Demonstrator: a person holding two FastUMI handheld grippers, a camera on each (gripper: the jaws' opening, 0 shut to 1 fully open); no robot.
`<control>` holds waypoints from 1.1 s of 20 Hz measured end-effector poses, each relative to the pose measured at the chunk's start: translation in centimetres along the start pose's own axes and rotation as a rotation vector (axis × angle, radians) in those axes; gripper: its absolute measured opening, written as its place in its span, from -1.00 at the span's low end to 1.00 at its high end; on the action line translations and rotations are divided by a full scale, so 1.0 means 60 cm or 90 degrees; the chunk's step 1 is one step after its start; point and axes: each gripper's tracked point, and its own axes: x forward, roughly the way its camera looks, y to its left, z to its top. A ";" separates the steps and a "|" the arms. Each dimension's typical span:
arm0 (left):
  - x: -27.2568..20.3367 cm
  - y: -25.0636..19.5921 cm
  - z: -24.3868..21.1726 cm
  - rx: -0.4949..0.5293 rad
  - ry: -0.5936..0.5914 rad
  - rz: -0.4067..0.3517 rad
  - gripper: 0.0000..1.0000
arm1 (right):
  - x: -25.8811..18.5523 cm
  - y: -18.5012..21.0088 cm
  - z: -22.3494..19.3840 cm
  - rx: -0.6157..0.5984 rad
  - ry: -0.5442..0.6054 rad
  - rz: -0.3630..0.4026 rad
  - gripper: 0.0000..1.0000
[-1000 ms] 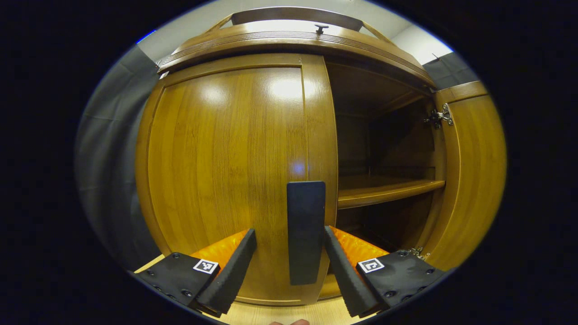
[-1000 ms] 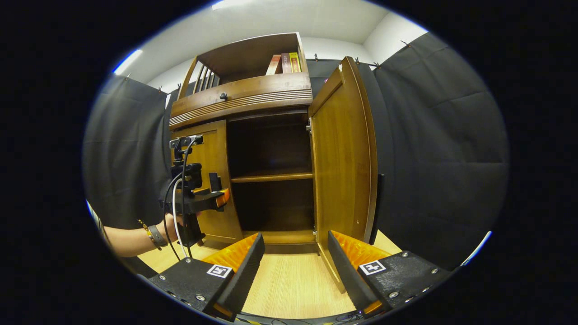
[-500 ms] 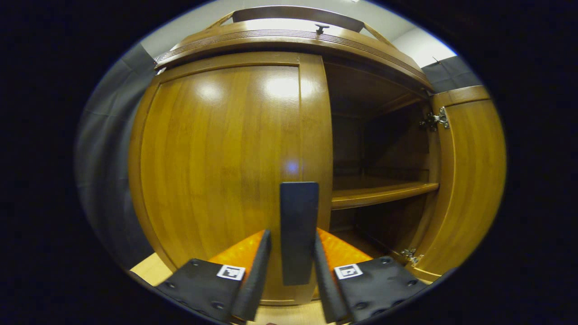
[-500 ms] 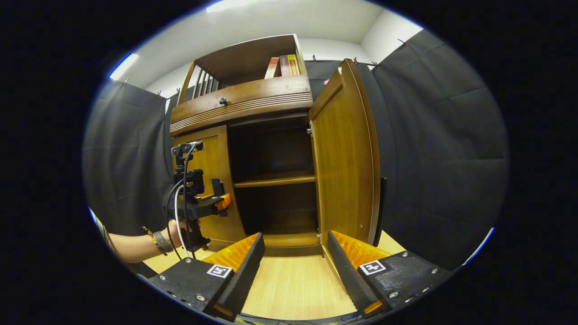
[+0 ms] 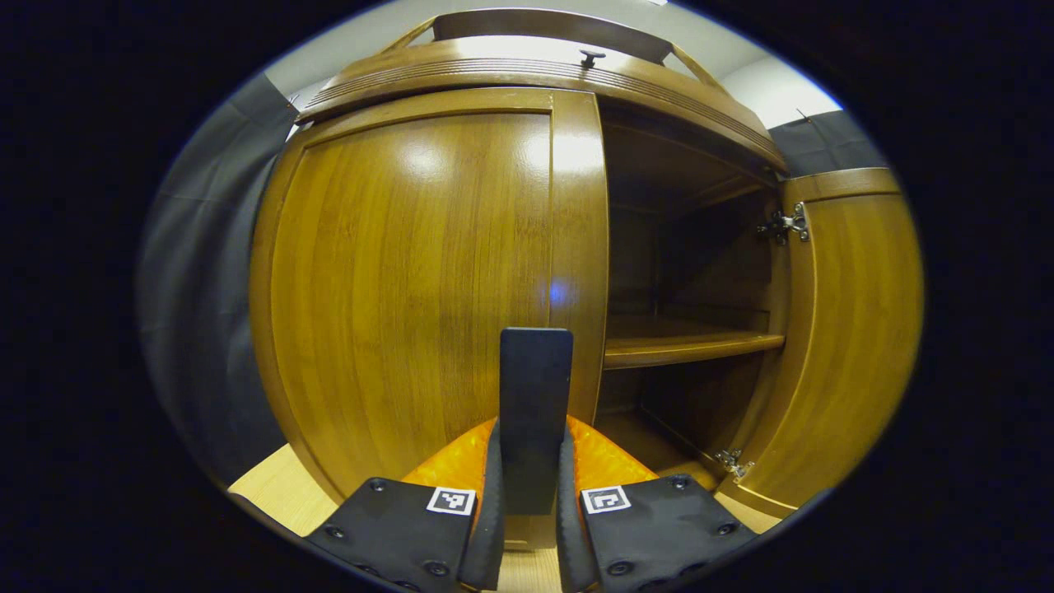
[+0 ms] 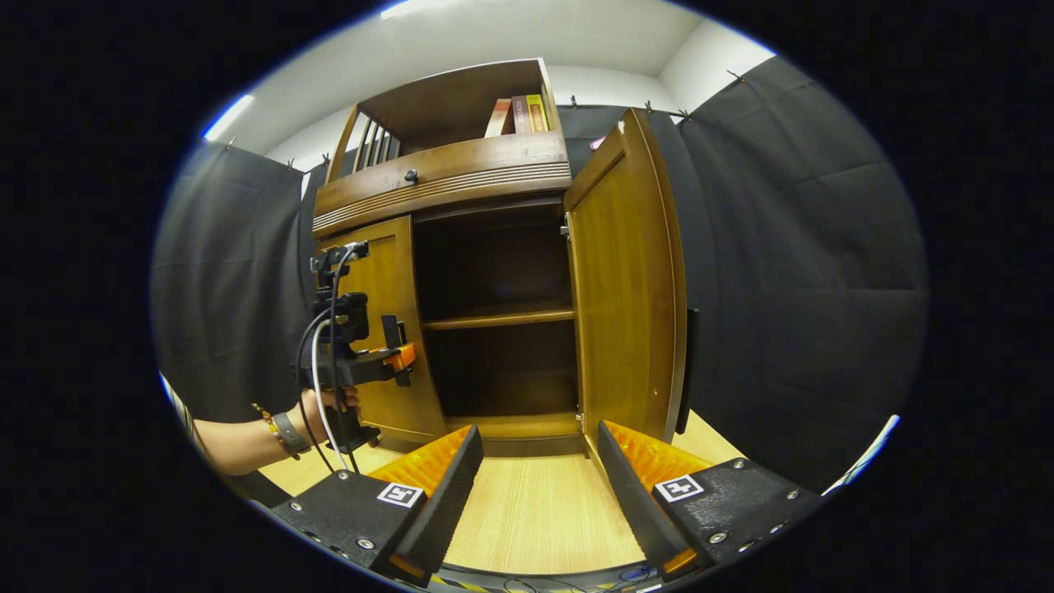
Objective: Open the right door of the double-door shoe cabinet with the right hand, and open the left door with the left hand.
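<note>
Our left tool point(image 5: 528, 494) pinches the dark handle point(image 5: 535, 395) of the shoe cabinet's left door point(image 5: 412, 280), which sits closed. We hold the right tool point(image 6: 539, 486) spread above the floor point(image 6: 535, 515), near the right door point(image 6: 626, 288), which stands swung open.

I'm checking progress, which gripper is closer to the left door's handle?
Left. The left gripper has its fingers closed on the left door's handle; the right gripper is open, back from the cabinet near the open right door.

Right door point(image 6: 630, 288) swung wide, right compartment point(image 6: 498, 317) open to reach; left door point(image 5: 412, 280) blocks left half.
</note>
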 end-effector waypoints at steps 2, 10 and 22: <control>-0.035 0.007 0.002 0.017 -0.001 0.003 -0.33 | 0.001 0.008 -0.002 -0.005 0.002 0.007 0.75; -0.190 0.076 0.003 -0.004 0.016 0.036 -0.37 | 0.019 0.046 0.001 0.001 -0.001 0.043 0.94; -0.334 0.256 0.012 -0.004 0.006 0.155 -0.61 | 0.039 0.052 -0.002 -0.011 -0.002 0.056 0.75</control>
